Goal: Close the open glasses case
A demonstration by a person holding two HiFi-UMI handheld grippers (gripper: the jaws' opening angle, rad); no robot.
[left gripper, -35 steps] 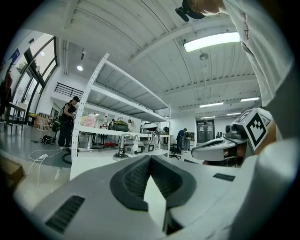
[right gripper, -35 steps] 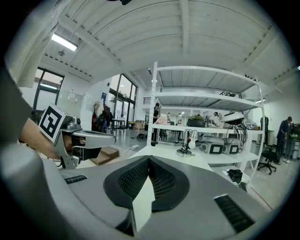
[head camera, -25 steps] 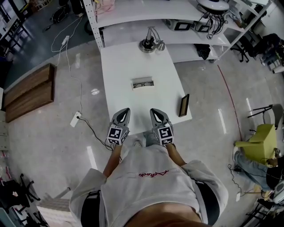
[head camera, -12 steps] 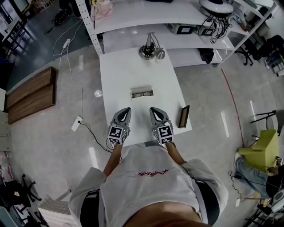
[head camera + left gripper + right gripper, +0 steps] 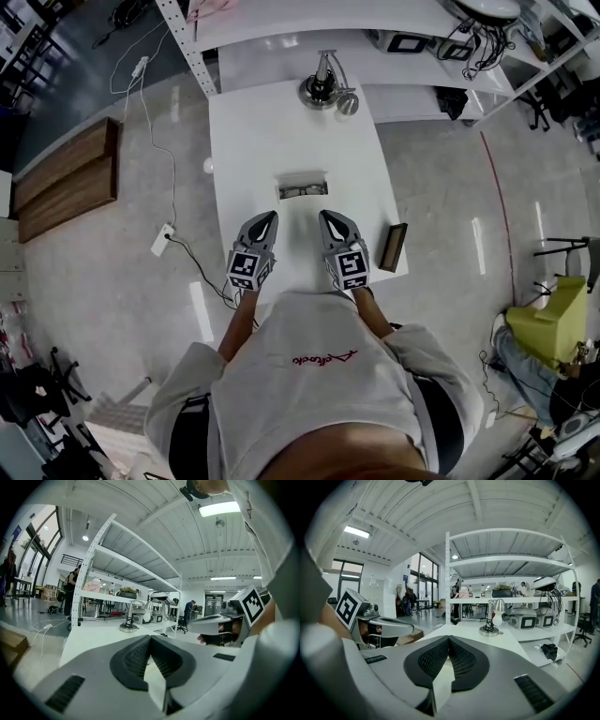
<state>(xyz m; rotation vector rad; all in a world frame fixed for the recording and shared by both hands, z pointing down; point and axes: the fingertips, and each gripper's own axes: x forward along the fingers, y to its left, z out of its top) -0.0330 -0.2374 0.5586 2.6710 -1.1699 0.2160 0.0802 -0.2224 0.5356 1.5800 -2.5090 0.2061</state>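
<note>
The open glasses case [image 5: 303, 185] lies in the middle of the white table [image 5: 253, 131], its lid up and something dark inside. My left gripper [image 5: 266, 218] and right gripper [image 5: 328, 219] hover side by side over the table's near edge, a short way in front of the case. Both point toward it with jaws shut and nothing between them. In the left gripper view the left gripper [image 5: 150, 638] has its tips meeting, and the right gripper [image 5: 449, 639] looks the same in its own view. The case is hidden behind the jaws in both gripper views.
A desk lamp [image 5: 323, 90] stands at the table's far end, also seen as the lamp [image 5: 491, 620]. A dark flat board [image 5: 393, 247] leans at the table's right near corner. Shelving [image 5: 394, 37] with equipment stands behind. A cable and power strip [image 5: 161, 241] lie on the floor at left.
Both grippers have moved forward over the table's near edge, closer to the case. Their jaws stayed shut.
</note>
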